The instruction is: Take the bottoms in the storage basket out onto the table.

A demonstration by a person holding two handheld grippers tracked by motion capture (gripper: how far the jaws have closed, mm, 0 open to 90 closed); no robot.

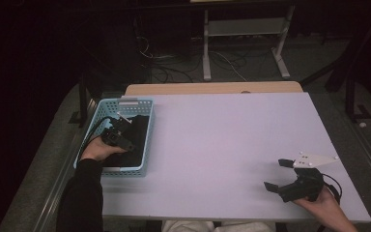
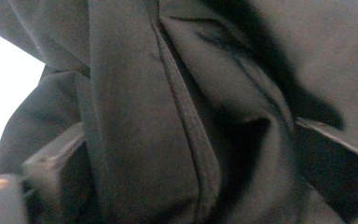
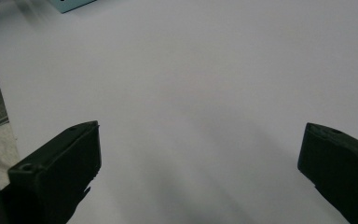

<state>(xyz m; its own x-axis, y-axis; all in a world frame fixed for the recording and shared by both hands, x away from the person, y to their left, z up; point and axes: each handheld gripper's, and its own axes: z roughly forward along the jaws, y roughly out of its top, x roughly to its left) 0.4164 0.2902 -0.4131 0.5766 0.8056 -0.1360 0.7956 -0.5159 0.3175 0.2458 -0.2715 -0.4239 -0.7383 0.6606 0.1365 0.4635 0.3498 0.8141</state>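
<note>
Left gripper (image 1: 125, 134) down inside a light blue basket (image 1: 145, 140) at the left edge of a pale table (image 1: 222, 145), nose pushed into dark cloth (image 1: 137, 133) that lies in the basket; held by the left hand (image 1: 95, 149), black sleeve (image 1: 79, 193) behind it. From the left gripper view, folds of the black cloth (image 2: 168, 116) pressed right up against the lens, a stitched seam running down between the jaws' places; jaw tips blurred and half buried at the bottom corners; spacing impossible to tell, likewise whether any cloth is pinched between them.

Right gripper (image 1: 279, 175) near the table's front right corner, well apart from the basket, held by the right hand (image 1: 321, 200), grey three-cornered plate (image 1: 314, 160) on top, cable (image 1: 333, 183) looping behind; jaws spread wide, nothing between them. From the right gripper view, right gripper (image 3: 200, 163) with one black jaw low at each side, bare pale table (image 3: 191, 84) ahead of and between them; a corner of the blue basket (image 3: 70, 4) far beyond the left-hand jaw, at the top edge.
</note>
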